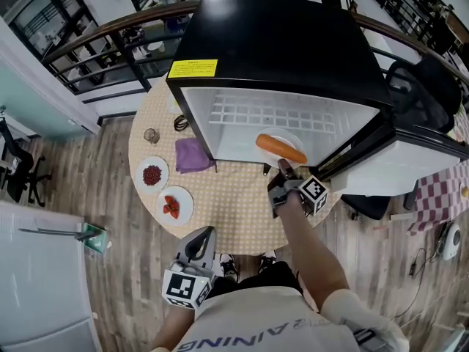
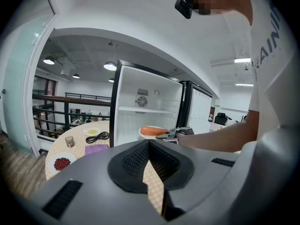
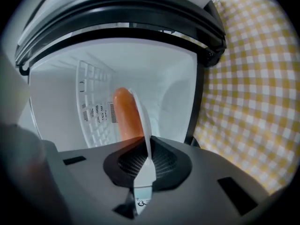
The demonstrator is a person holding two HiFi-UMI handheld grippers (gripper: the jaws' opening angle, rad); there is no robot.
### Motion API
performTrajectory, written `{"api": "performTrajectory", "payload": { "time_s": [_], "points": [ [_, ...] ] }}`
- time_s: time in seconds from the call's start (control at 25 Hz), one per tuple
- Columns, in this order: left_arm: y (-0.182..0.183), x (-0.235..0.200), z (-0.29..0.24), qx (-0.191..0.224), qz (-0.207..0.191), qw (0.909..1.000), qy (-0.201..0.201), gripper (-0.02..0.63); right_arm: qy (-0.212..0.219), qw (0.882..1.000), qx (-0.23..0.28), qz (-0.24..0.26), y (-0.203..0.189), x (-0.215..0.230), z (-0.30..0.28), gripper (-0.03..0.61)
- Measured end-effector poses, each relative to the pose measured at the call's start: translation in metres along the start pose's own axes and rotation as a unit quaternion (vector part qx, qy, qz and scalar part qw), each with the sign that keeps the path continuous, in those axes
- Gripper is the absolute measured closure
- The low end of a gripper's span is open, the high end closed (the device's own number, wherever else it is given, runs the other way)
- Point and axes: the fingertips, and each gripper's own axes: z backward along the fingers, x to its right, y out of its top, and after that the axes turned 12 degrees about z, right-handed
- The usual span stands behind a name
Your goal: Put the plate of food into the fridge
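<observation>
Right gripper [image 1: 284, 169] holds plate [image 1: 293, 138] at fridge [image 1: 278, 50] opening.
Clamped on plate rim, sausage [image 1: 281, 149] on top; left gripper [image 1: 203, 235] closed empty, well back from fridge.

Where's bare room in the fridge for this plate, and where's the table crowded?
Fridge floor left of the plate is bare. Table is free between the right gripper and the front dish. Crowded left of the fridge: glass, cable, purple cloth, bean dish.

- White short-sleeved T-shirt [image 1: 256, 320] with grey lettering.
- Black lower garment [image 1: 282, 273]; black-and-white shoes [image 1: 229, 268].
- Left gripper [image 1: 205, 235] and right gripper [image 1: 283, 169]: grey shells, black ribbed pads [image 2: 136, 161], white cubes [image 1: 315, 191] with black square markers.
</observation>
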Motion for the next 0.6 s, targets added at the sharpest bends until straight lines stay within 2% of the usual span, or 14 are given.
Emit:
{"api": "performTrajectory", "payload": {
  "time_s": [0.4, 0.6],
  "points": [
    [-0.003, -0.018, 0.004, -0.005, 0.012, 0.9996, 0.026, 0.604, -0.064, 0.997, 0.038, -0.01, 0.026, 0.018, -0.051, 0.543],
    [-0.004, -0.026, 0.003, -0.001, 0.021, 0.9992, 0.036, 0.604, -0.091, 0.995, 0.04, -0.005, 0.034, 0.026, -0.063, 0.541]
  ]
}}
